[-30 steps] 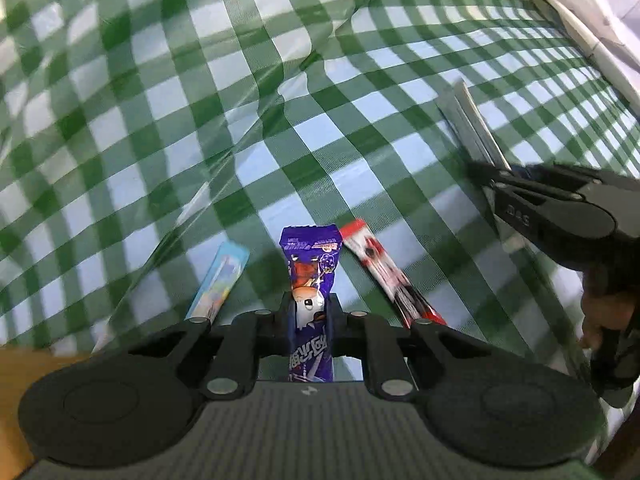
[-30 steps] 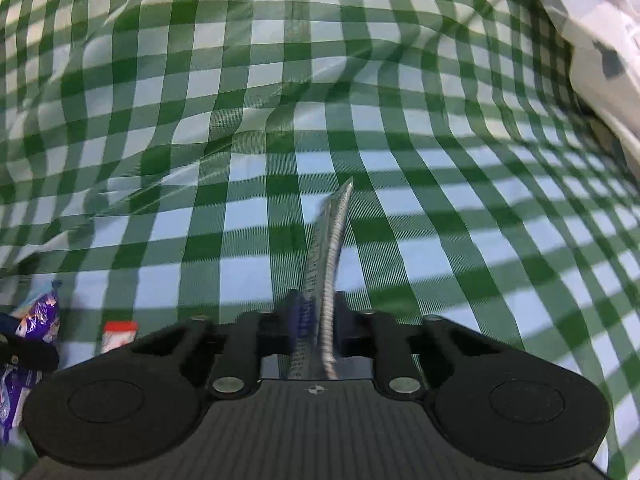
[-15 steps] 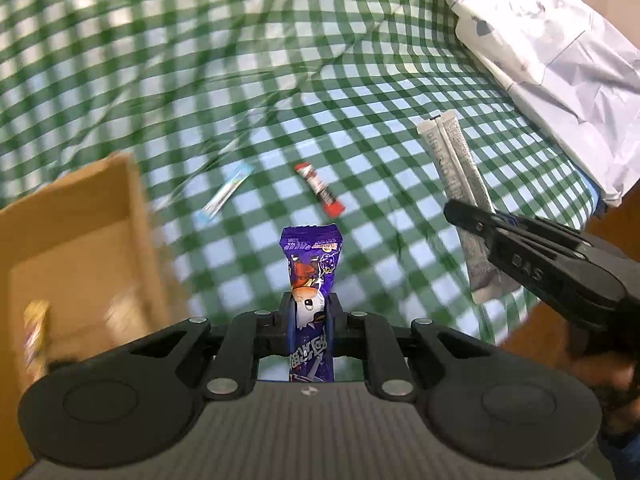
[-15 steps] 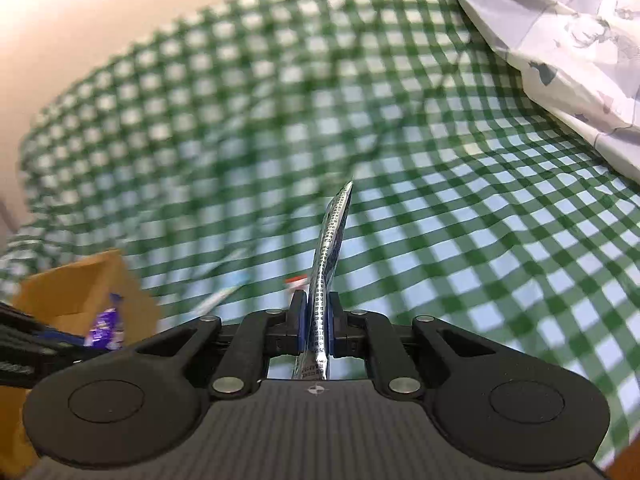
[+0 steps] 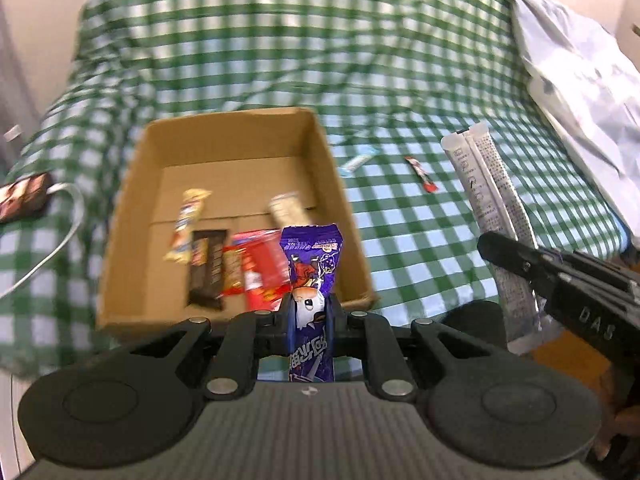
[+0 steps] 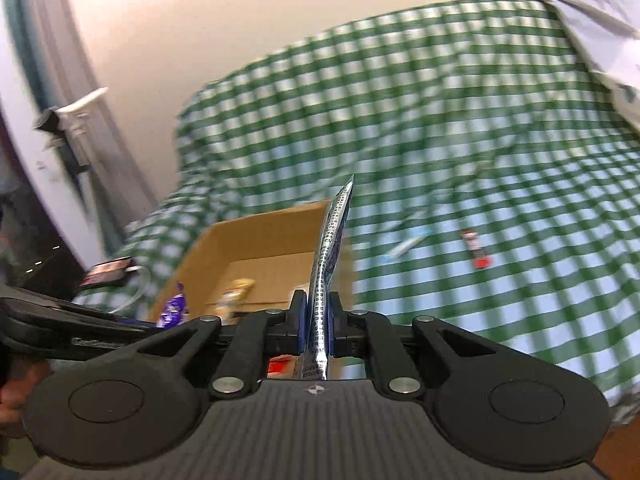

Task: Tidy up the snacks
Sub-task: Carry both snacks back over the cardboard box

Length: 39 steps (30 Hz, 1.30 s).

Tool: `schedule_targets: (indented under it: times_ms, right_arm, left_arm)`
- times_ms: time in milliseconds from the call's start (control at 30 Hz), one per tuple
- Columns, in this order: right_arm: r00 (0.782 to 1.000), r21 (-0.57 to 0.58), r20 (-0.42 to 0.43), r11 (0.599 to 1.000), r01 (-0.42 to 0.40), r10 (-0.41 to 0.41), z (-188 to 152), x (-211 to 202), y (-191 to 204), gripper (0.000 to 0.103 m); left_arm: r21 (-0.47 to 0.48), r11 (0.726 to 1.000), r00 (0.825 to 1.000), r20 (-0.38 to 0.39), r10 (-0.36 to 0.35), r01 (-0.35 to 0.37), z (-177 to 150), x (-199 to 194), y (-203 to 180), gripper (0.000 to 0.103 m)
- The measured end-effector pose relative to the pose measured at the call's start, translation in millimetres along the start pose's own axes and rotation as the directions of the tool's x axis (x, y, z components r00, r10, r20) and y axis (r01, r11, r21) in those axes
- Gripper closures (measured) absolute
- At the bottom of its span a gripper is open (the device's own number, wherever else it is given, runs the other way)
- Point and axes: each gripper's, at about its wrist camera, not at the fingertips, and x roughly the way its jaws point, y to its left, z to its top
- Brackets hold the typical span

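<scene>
Cloth point(image 5: 248, 40) motion-blurred in both views; checks smear toward far edge. Print on purple pack point(image 5: 311, 264) and silver pack point(image 5: 486, 184) too small to read. Purple pack's lower end hidden behind left gripper point(image 5: 311, 312) body. Snacks in box point(image 5: 224, 128) blurred, labels unreadable. Dark obj point(image 5: 24, 196) at left cut by frame edge. Box's near part hidden behind right gripper point(image 6: 318, 320).

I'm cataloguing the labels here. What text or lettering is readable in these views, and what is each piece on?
"DAS": raised letters on the side of the right tongs.
Purple snack packet in the left tongs: white characters low on the wrapper, too distorted to read.
Silver stick packet in the right tongs: fine print, too small.
Wrappers in the cardboard box: blurred.
</scene>
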Motion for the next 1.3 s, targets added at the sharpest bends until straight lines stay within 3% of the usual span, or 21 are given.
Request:
schedule_targets:
  times_ms: [233,400,1300]
  right_arm:
    - [0.995,-0.080,0.004,0.992,-0.100,0.101,-5.5,-16.3,52.1,0.093]
    - [0.993,-0.117,-0.036,0.986,-0.116,0.112,-19.5,-26.5,71.8,0.093]
    - [0.991,-0.144,-0.131,0.988,-0.046,0.027,-22.5,-1.7,82.7,0.093]
  left_arm:
    - [-0.073,0.995,0.995,0.073,0.069,-0.064,-34.5,-51.4,26.7,0.087]
    - [-0.101,0.994,0.995,0.081,0.058,-0.050,-52.6,-63.9,30.9,0.087]
    - [-0.147,0.989,1.000,0.024,0.007,-0.003,-47.0,-29.4,52.9,0.087]
